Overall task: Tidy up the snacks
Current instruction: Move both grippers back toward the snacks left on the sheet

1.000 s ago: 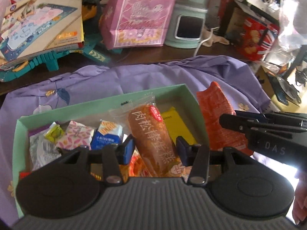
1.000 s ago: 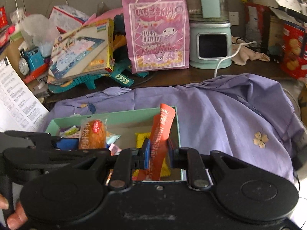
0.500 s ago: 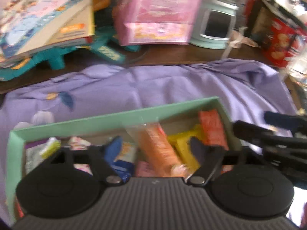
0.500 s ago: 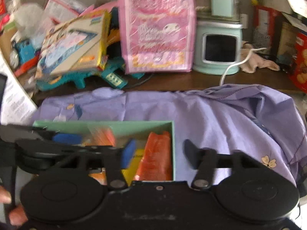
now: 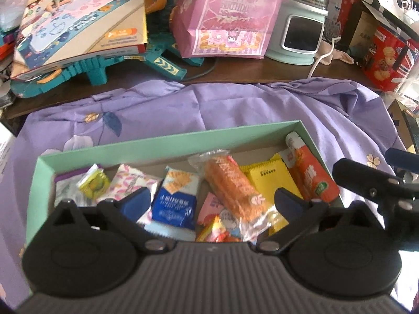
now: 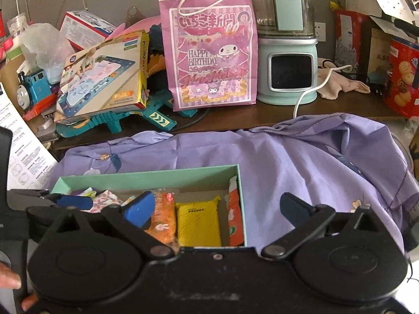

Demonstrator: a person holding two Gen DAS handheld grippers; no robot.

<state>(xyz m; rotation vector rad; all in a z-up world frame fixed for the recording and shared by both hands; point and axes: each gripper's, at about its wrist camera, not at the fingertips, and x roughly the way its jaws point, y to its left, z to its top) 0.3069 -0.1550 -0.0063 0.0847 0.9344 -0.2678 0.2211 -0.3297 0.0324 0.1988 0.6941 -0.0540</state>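
Released since before, orange packet (image 5: pixel 310 172) lies along box wall (image 5: pixel 311 141); both hand-held grippers opening, empty.

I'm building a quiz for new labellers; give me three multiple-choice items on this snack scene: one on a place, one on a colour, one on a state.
1. Where does the long orange-red snack packet lie?
A. In the mint-green cardboard box, along its right wall
B. On the purple floral cloth
C. Against the box's left wall

2. What colour is the flat packet beside it?
A. Blue
B. Yellow
C. Pink

3. What does the right hand-held gripper hold?
A. The yellow packet
B. The orange-red packet
C. Nothing

Answers: A, the packet hugs the right wall; B, its wrapper is plain yellow; C, its fingers stand wide apart with nothing clamped.
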